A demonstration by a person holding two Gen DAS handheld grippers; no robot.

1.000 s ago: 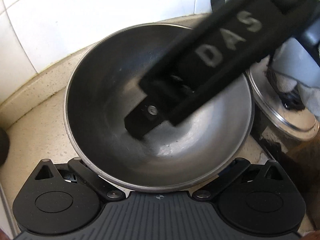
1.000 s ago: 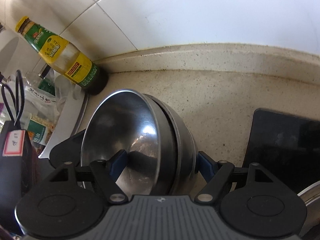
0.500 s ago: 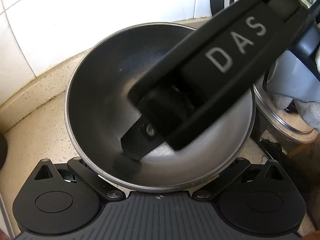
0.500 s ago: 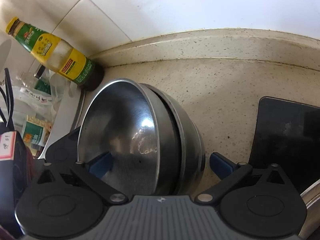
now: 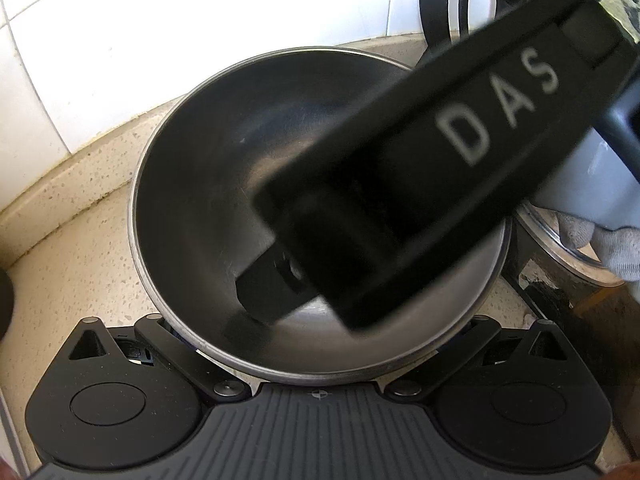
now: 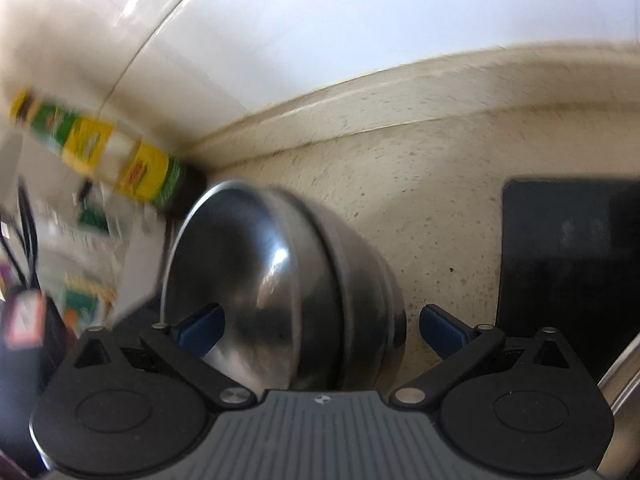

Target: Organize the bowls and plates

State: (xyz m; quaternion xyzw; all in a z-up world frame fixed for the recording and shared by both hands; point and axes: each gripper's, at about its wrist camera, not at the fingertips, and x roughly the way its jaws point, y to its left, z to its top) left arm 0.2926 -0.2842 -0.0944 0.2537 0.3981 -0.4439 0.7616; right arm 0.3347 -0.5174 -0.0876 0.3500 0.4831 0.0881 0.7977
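A stack of nested steel bowls (image 5: 200, 208) stands on the beige counter near the tiled wall. In the left wrist view my left gripper's fingers are hidden under the stack's rim, so its state is unclear. My right gripper, marked DAS (image 5: 420, 216), reaches over the top bowl from the right, one finger (image 5: 264, 292) inside it. In the right wrist view the bowls (image 6: 280, 288) sit between the blue pads (image 6: 200, 326) of my right gripper (image 6: 320, 328), which is open, with a gap on each side.
A sauce bottle (image 6: 112, 160) with a yellow-green label leans by the wall on the left. A black cooktop (image 6: 568, 264) lies right of the bowls. A glass pot lid (image 5: 560, 240) and a grey container (image 5: 592, 184) stand to the right.
My right gripper has opened off the bowls, its pads spreading apart, and it is drawing back and lifting; the right view is blurred. The bowls rest on the counter. The left gripper has stayed put.
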